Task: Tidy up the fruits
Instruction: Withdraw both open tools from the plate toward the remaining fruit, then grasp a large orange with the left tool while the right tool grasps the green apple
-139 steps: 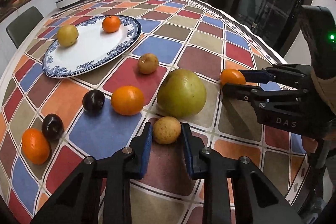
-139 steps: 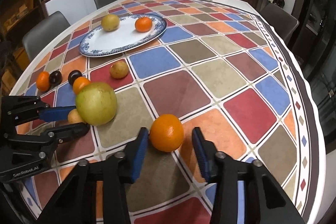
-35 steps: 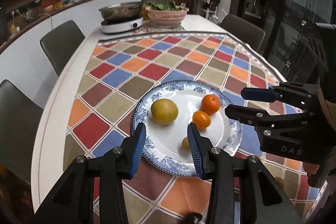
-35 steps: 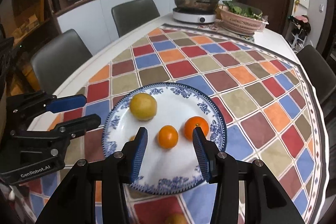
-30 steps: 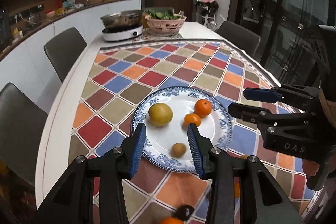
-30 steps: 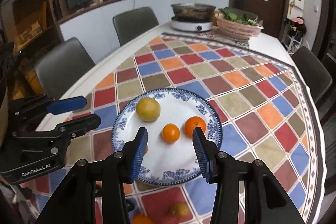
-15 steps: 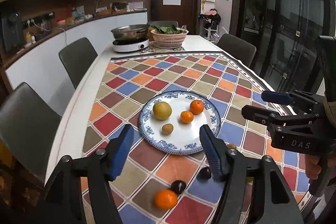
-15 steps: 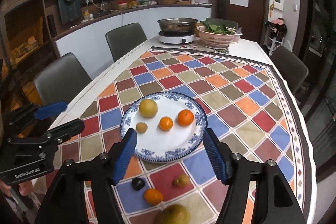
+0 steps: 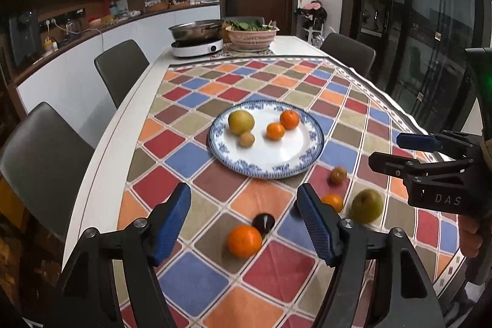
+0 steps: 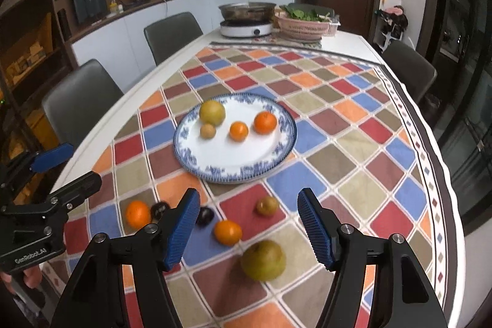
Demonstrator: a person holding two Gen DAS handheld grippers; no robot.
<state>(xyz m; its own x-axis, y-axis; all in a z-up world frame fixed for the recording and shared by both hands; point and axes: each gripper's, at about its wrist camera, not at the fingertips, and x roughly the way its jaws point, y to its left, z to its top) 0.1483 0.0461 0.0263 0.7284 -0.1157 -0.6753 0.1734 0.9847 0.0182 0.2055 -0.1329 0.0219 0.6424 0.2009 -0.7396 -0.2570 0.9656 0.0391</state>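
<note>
I pulled both back: left gripper (image 9: 243, 220) wide, right gripper (image 10: 246, 223) wide, empty. Round blue-rimmed white plate (image 9: 313, 156) frame centre gained two fruits; six remain.

Two black handheld claws with blue ribbed pads

The left claw (image 9: 243, 215) has black angular arms, silver screws at the joints and blue ribbed pads (image 9: 170, 222) on its fingers; white "GenRobot.AI" lettering marks its body. The right claw (image 10: 247, 225) is built alike, marked "DAS", with a green light on its housing. Bare skin of a hand (image 9: 469, 239) shows beneath it.
</note>
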